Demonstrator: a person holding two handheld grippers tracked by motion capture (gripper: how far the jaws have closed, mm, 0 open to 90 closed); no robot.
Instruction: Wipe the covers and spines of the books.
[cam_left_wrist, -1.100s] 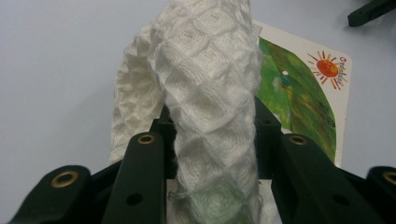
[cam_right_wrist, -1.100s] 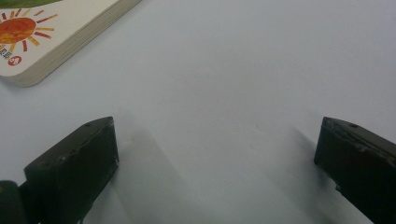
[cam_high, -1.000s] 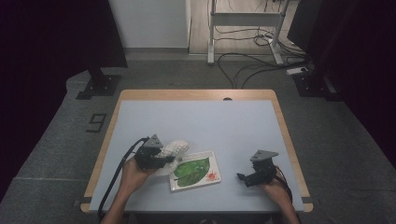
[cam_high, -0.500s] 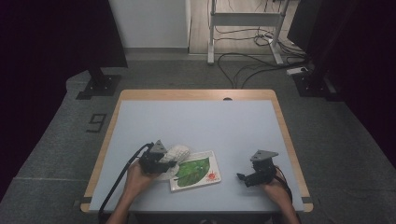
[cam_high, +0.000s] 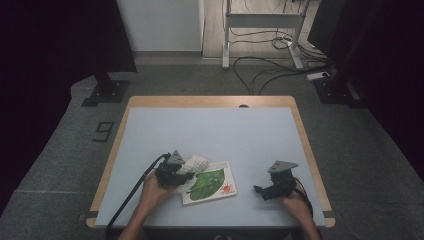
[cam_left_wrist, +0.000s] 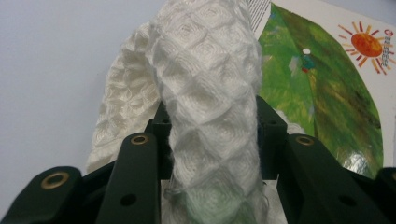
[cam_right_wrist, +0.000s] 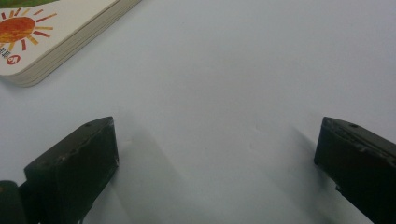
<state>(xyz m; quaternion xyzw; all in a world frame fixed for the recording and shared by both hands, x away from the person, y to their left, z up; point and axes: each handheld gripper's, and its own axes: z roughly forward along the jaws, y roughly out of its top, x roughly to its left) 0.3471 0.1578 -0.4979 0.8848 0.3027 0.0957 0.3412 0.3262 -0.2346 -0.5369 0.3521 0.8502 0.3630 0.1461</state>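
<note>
A white quilted cloth (cam_left_wrist: 205, 93) stands bunched between the jaws of my left gripper (cam_left_wrist: 212, 130), filling the gap from pad to pad. The jaws have just been opening a little, with the cloth still between them. In the high view the left gripper (cam_high: 181, 171) holds the cloth (cam_high: 196, 163) at the left edge of a picture book (cam_high: 212, 182) with a green leaf and an orange sun on its cover. My right gripper (cam_high: 257, 190) rests low over the table to the right of the book, open, with bare tabletop between its jaws (cam_right_wrist: 217, 140).
The book's thick stacked pages (cam_right_wrist: 42, 37) lie to the upper left in the right gripper view. The pale blue table (cam_high: 210, 125) has a wooden rim. A black cable (cam_high: 132, 192) trails from the left gripper over the front edge.
My left hand has shifted slightly right and down toward the book, carrying the cloth with it. The right hand and the book have stayed in place.
</note>
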